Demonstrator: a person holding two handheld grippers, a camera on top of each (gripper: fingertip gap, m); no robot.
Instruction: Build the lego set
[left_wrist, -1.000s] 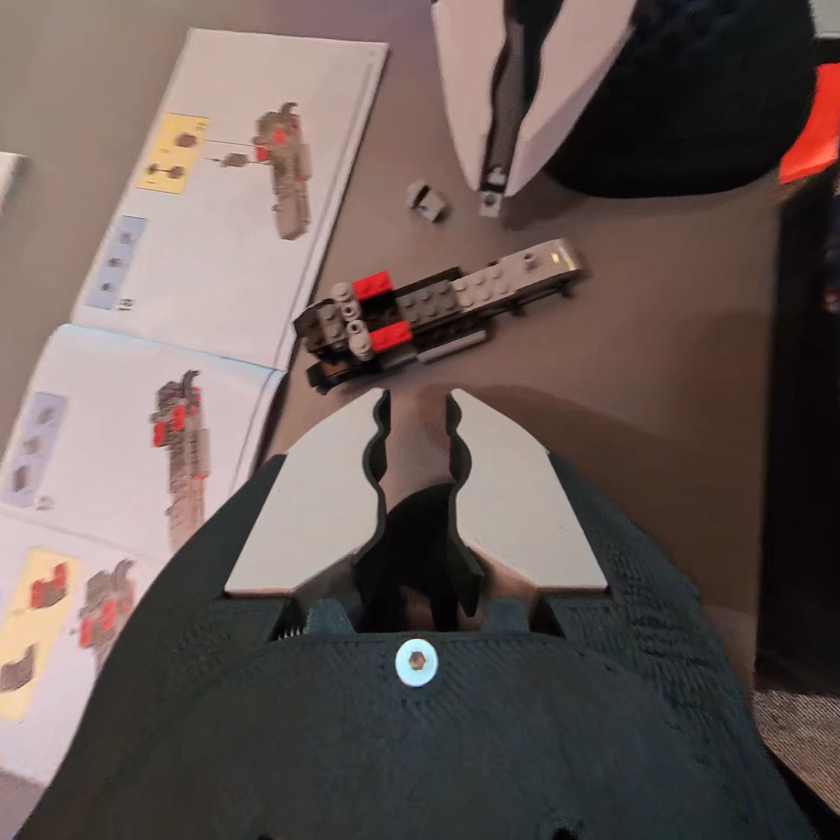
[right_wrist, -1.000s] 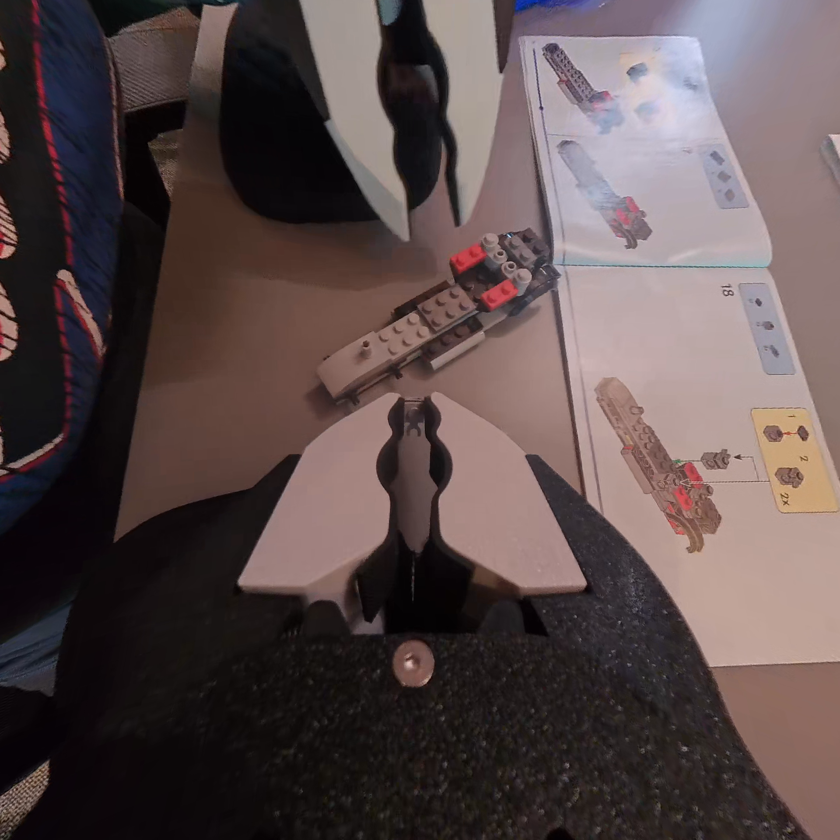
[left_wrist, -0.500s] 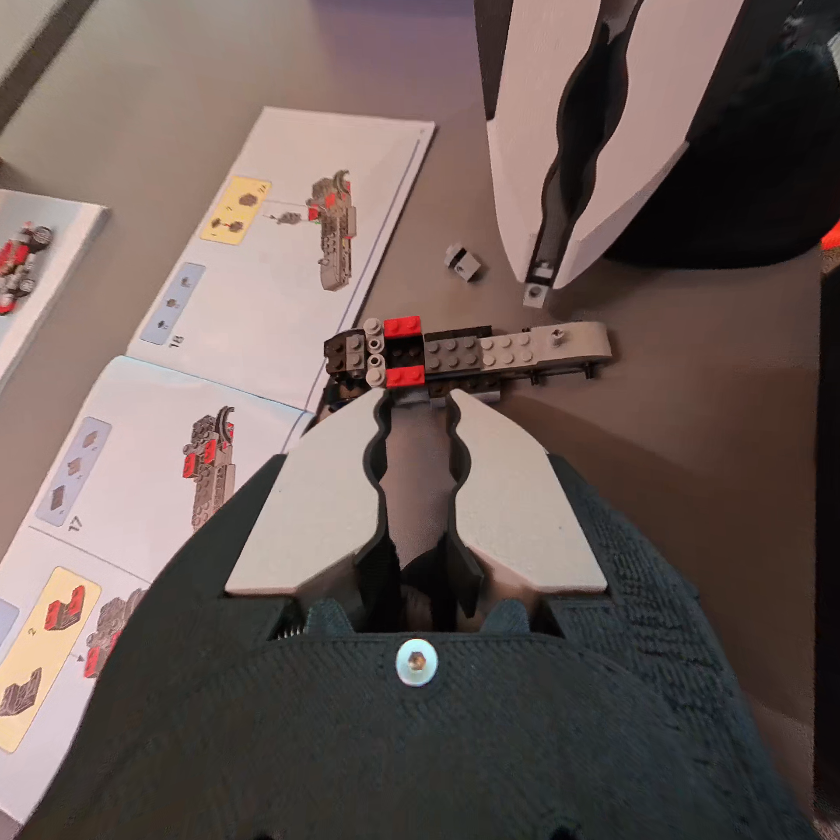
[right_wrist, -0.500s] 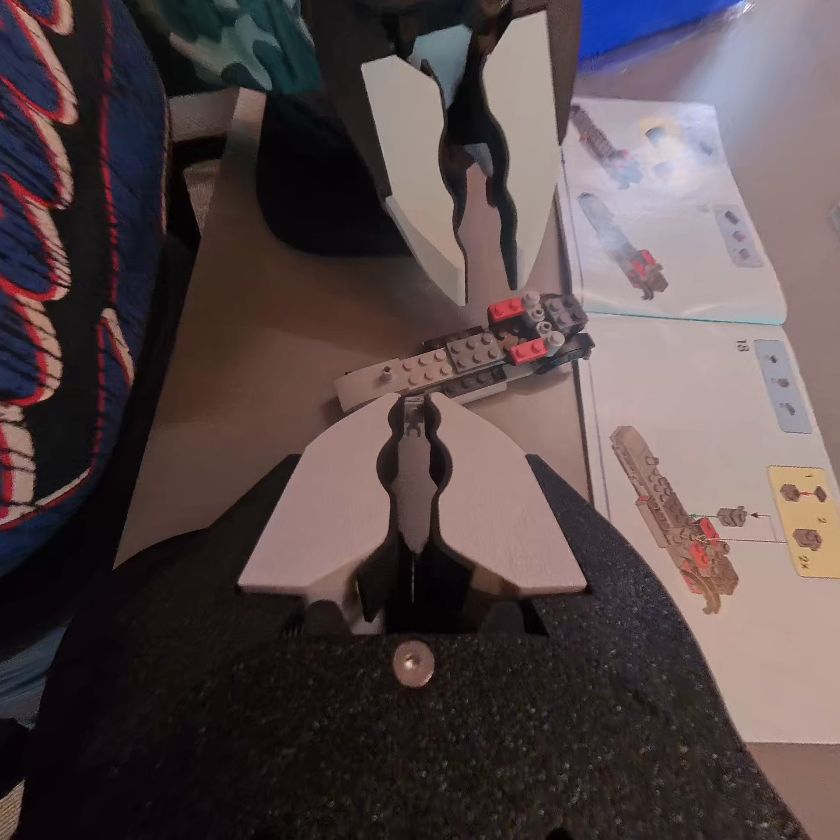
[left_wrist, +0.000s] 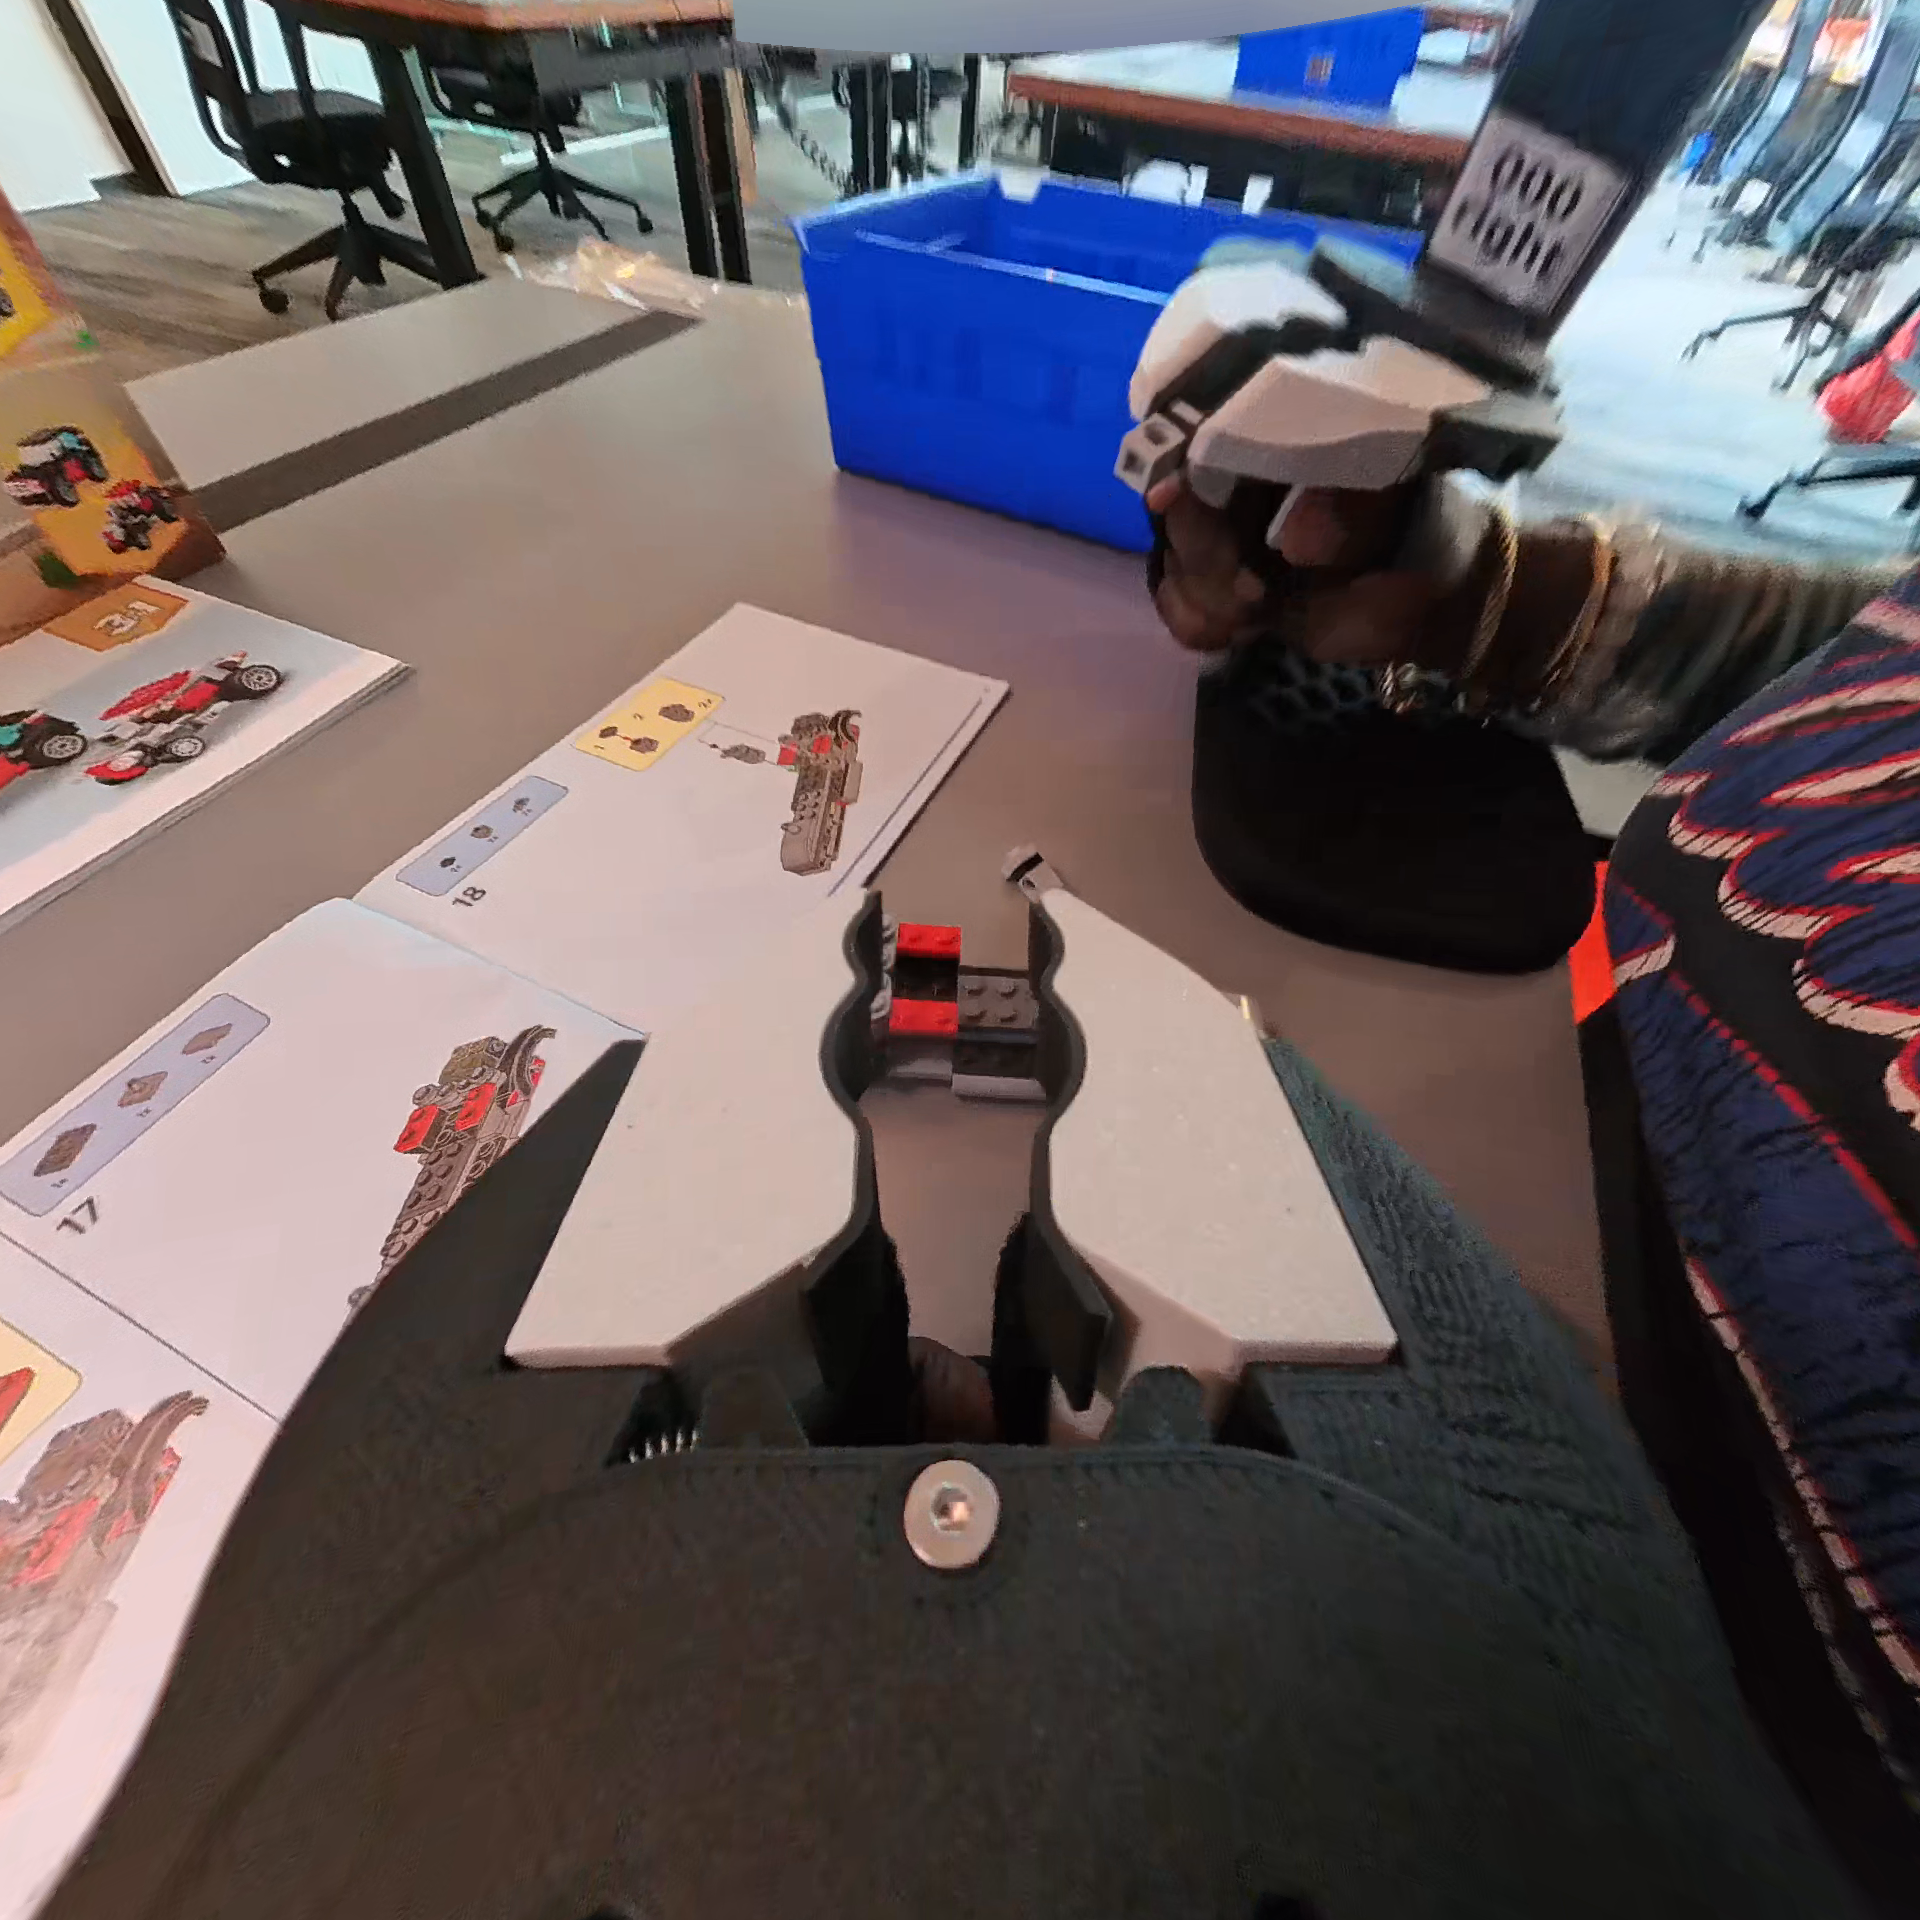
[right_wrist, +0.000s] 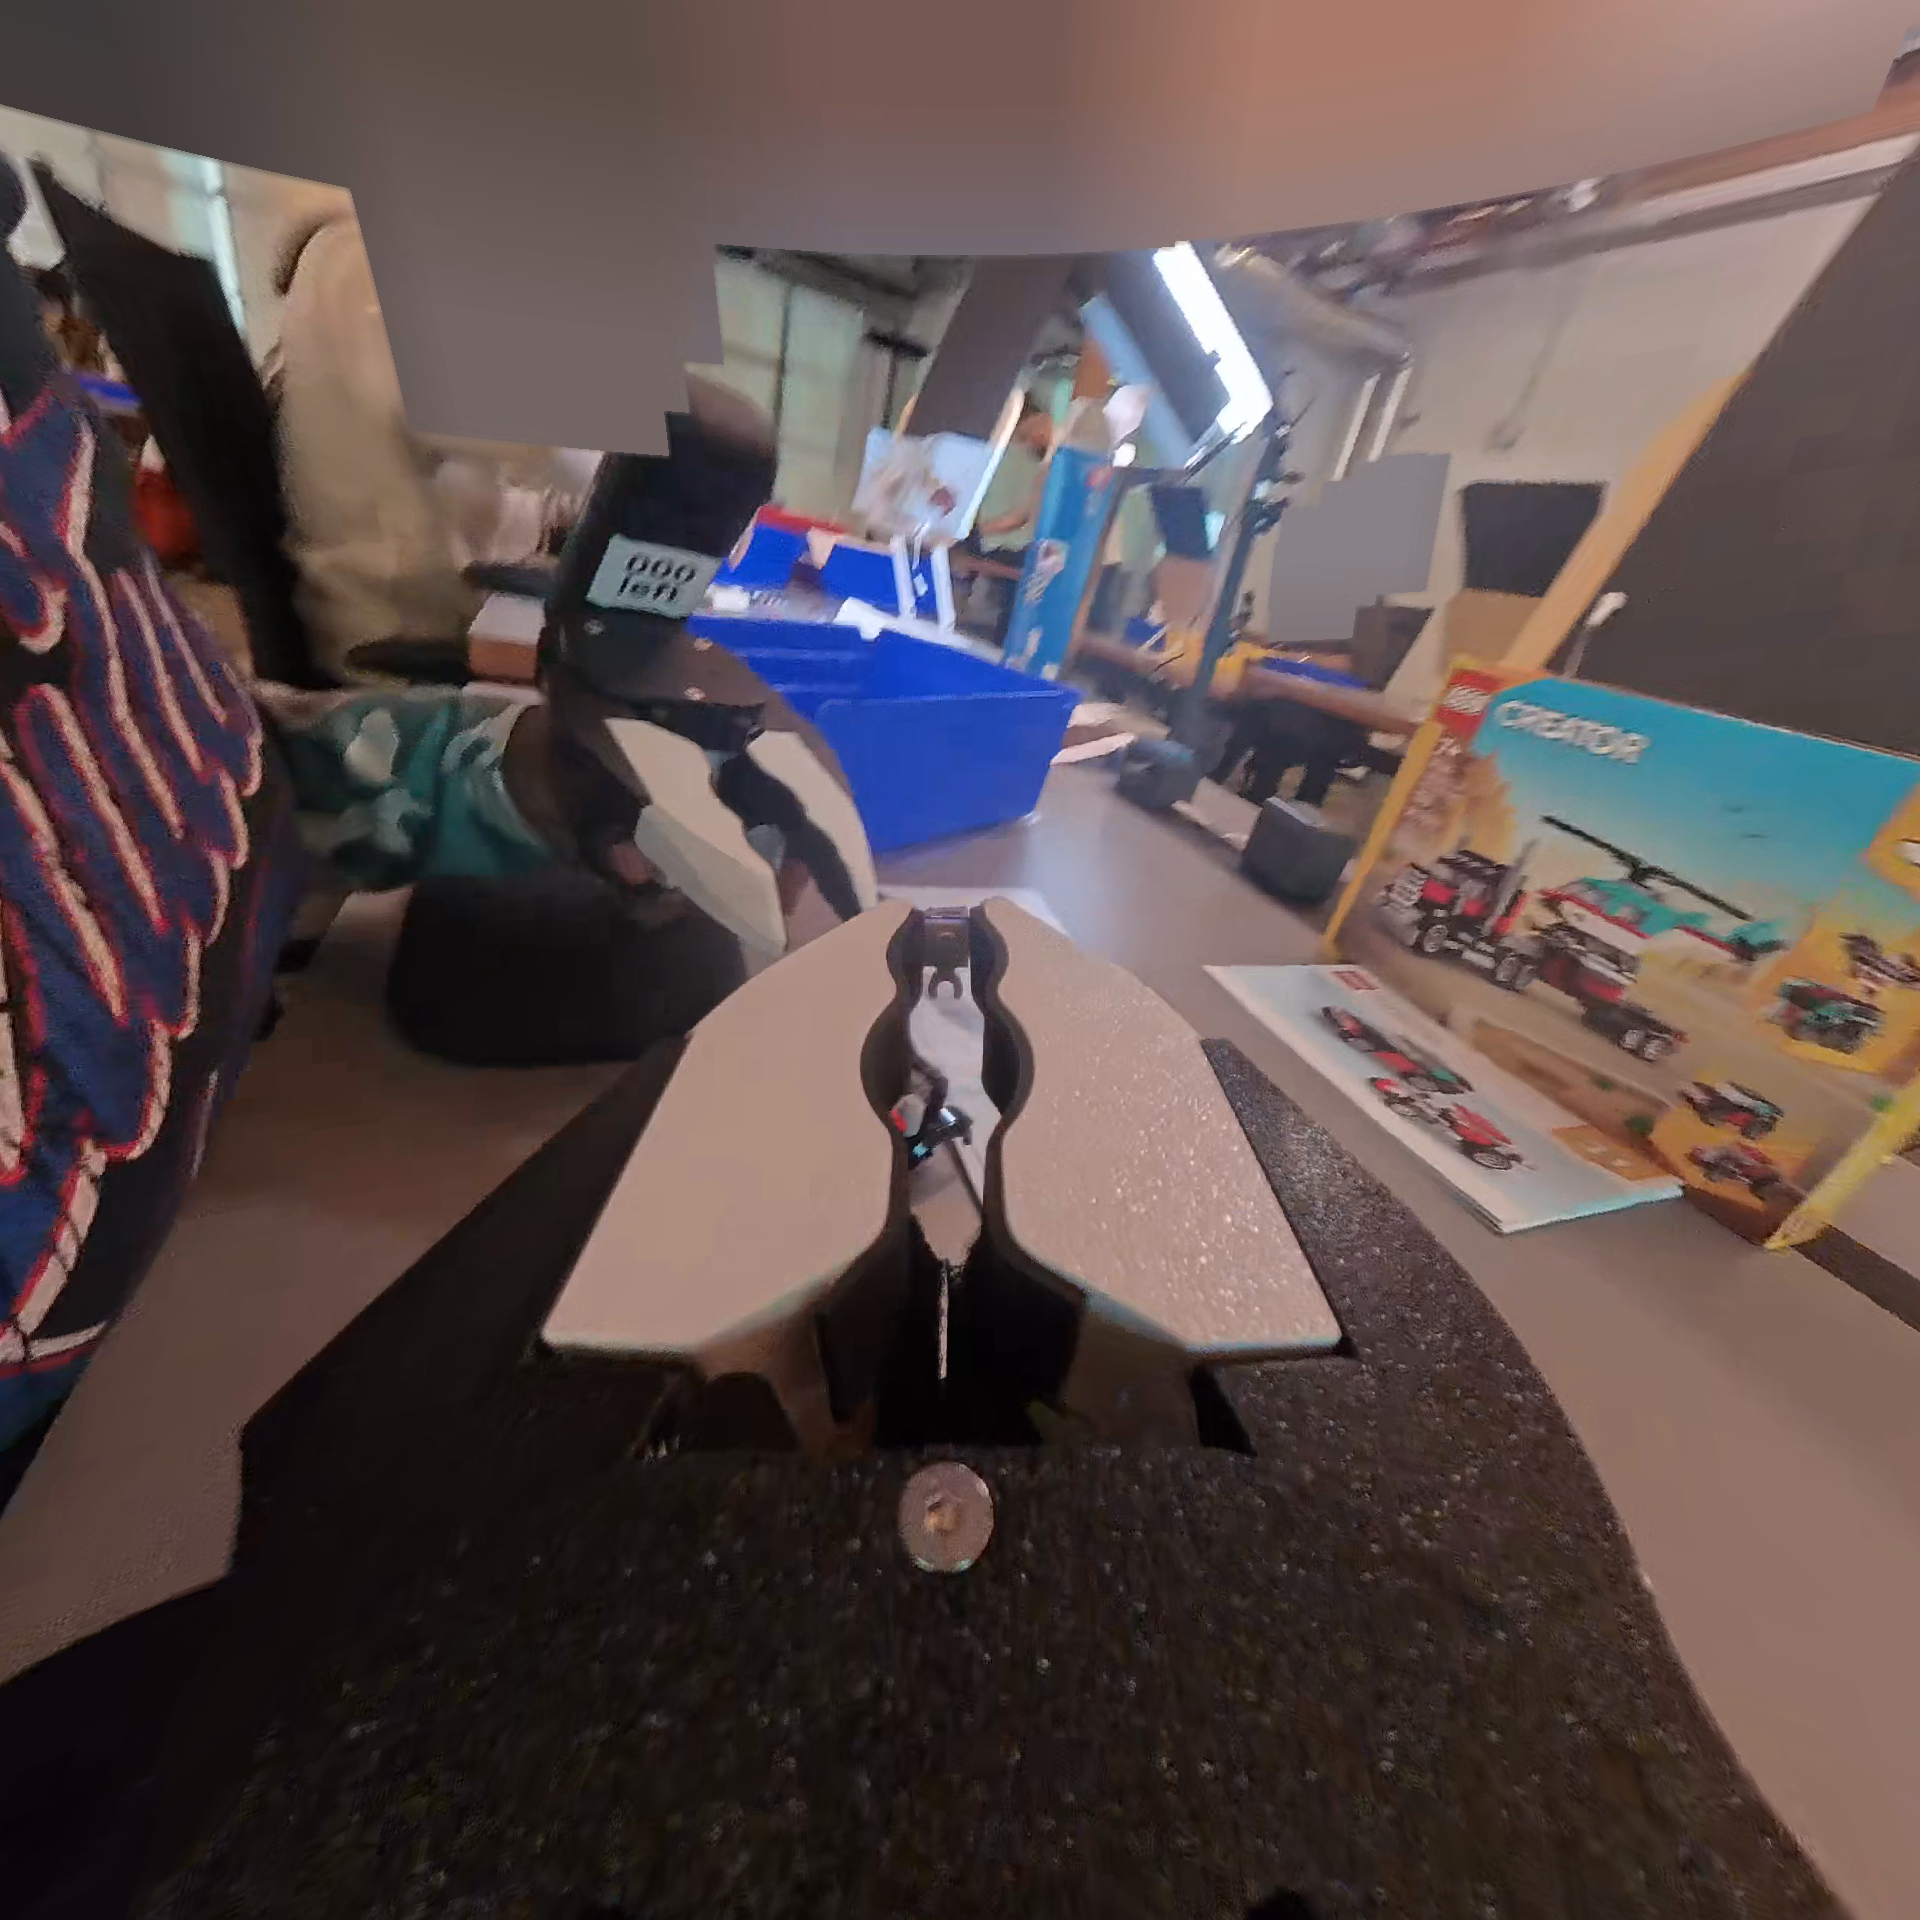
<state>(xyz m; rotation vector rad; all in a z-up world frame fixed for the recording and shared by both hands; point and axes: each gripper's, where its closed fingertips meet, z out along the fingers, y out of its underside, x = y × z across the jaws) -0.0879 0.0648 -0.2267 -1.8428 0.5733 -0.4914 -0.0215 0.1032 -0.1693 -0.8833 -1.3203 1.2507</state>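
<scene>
The grey table (left_wrist: 582, 488) carries everything, with a blue bin (left_wrist: 966, 343) at twelve o'clock in the left wrist view and the set's box (right_wrist: 1621, 935) standing at three o'clock in the right wrist view. An open instruction booklet (left_wrist: 665, 831) spreads from nine o'clock toward the centre of the left view, and a second, closed booklet (right_wrist: 1423, 1081) lies flat in front of the box.

The left gripper (left_wrist: 956, 914) has its jaws apart but straddling the half-built model (left_wrist: 951, 1013) — a red, black and grey assembly sitting between the fingers near their tips. Whether the pads actually press its sides cannot be told from here.

The right gripper (right_wrist: 945, 920), seen at one o'clock in the left view and lifted clear of the table, is clamped on a small grey piece (right_wrist: 943, 940) pinched at the very tips.

As a judgement, the build is partway: the model's long body is already together, and it resembles the drawing on the open pages, where a small sub-part is shown joining it. What seems left for this step is to bring the held piece down to the model and press it on; later pages of the booklet, and the remainder of the set, are not yet done.
</scene>
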